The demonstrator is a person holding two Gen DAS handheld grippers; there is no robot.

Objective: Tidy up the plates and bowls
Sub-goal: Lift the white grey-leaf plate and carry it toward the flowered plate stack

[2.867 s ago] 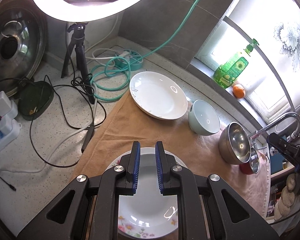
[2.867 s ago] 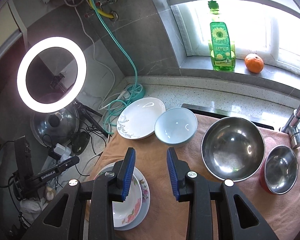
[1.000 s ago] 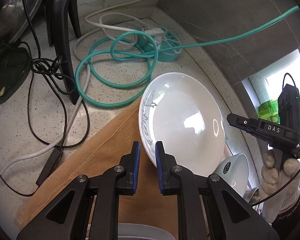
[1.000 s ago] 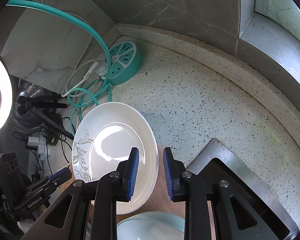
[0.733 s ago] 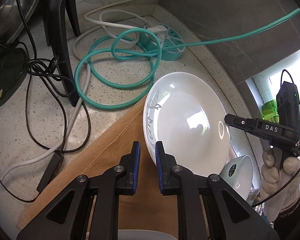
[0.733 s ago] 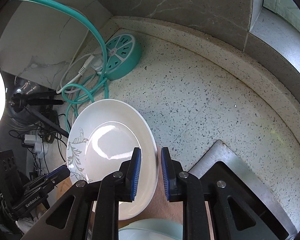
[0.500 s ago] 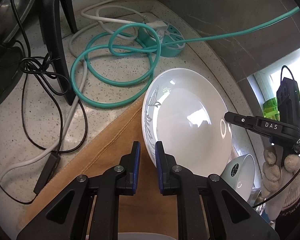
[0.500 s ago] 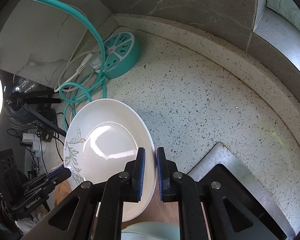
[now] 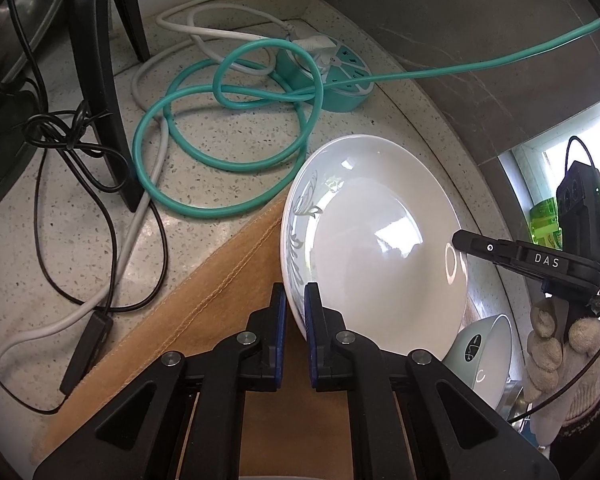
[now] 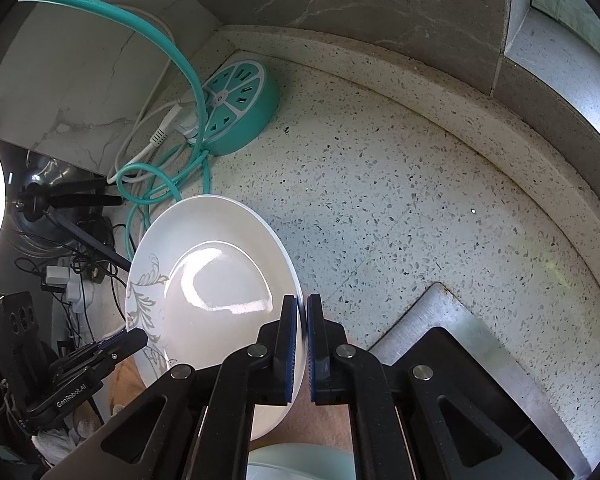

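A white plate [image 9: 380, 248] with a grey leaf pattern is tilted over the corner of a brown towel [image 9: 220, 320]. My left gripper [image 9: 296, 310] has its jaws closing onto the plate's near left rim, and the pads [image 9: 278, 320] press on it. In the right wrist view, the jaws of my right gripper [image 10: 303, 320] are closing on the opposite rim of the plate [image 10: 220, 280]. Each gripper shows in the other's view: the right gripper [image 9: 458, 240] at the plate's far edge, the left gripper [image 10: 140, 338] at the lower left. A light blue bowl [image 9: 484, 356] sits just beside the plate.
A teal power strip [image 9: 340, 76] and looped teal hose [image 9: 220, 140] lie on the speckled counter behind the plate. Black tripod legs [image 9: 100, 80] and tangled cables stand at the left. A gloved hand [image 9: 560, 352] holds the right gripper. A steel sink edge [image 10: 440, 320] lies right.
Both pairs of jaws have narrowed onto the plate's rim, the right one markedly. The plate has tipped up a little off the towel.
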